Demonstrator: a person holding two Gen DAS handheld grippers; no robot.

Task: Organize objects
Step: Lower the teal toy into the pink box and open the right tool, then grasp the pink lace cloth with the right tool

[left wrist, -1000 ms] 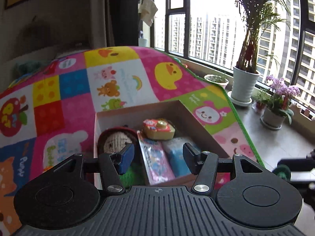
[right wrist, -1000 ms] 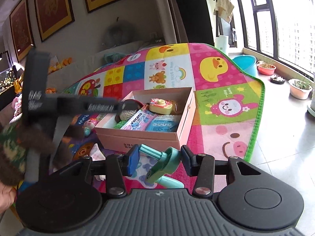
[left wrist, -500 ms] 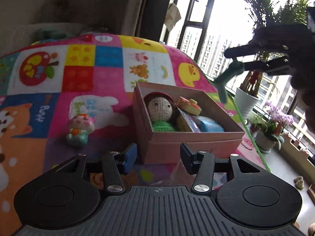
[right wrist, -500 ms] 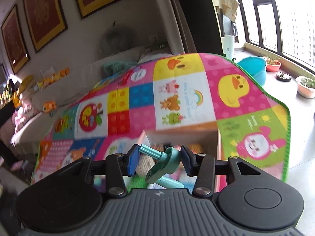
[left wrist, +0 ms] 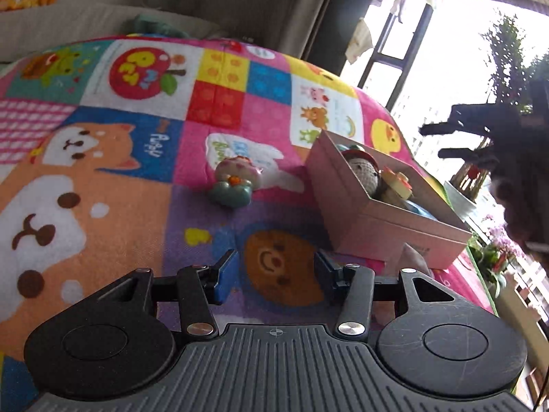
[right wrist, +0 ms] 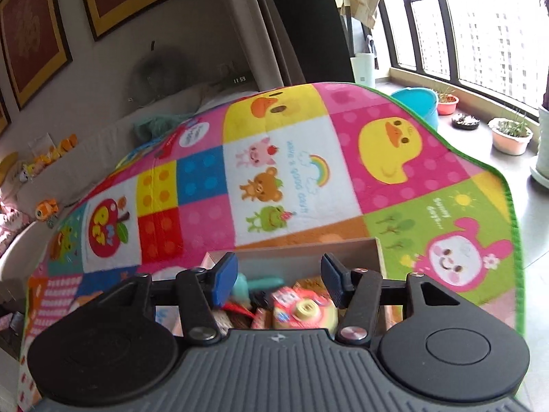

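Two views. From my left wrist, my left gripper (left wrist: 274, 269) hangs spread and empty over the play mat (left wrist: 103, 189); a pig toy (left wrist: 235, 180) lies beside the pink box (left wrist: 374, 226). From my right wrist, my right gripper (right wrist: 278, 279) gapes empty above that box (right wrist: 308, 252), a teal clip (right wrist: 252, 283) inside.

My play mat (left wrist: 103, 185) is soft, fuzzy cloth with bright pictures on it. The pink box (left wrist: 384, 226) looks like smooth, matt cardboard. The doll (left wrist: 363, 171) inside it is knitted yarn, all bumpy. The little pig toy (left wrist: 236, 182) on the mat looks like shiny, smooth plastic. My left gripper (left wrist: 274, 273) is matt black plastic with ridges, shiny metal screws and blue pads (left wrist: 226, 271) that look rubbery.
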